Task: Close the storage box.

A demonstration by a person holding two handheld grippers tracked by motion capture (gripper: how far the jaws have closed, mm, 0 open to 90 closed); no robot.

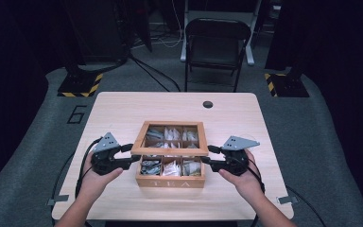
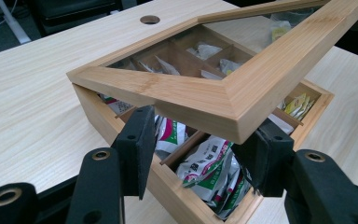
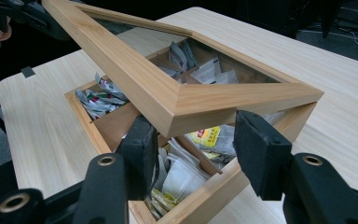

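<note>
Resting on the pale wooden table [image 1: 123, 111], the wooden tea box [image 1: 170, 181] has its glass-paned wooden lid [image 1: 169, 151] partly raised; the left gripper [image 1: 128, 154] and right gripper [image 1: 209, 155] straddle its front corners, jaws apart, gripping nothing.

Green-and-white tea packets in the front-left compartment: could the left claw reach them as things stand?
Probably not directly: the glass-paned wooden lid hangs half-raised over the tea packets, its corner between the left claw's open jaws, leaving a narrow gap.

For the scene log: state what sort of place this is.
Probably a recording studio or lab, not a home: black curtains surround a lone wooden table, stand bases carry hazard-striped tape, and cables cross the grey carpet beside a folding chair.
</note>
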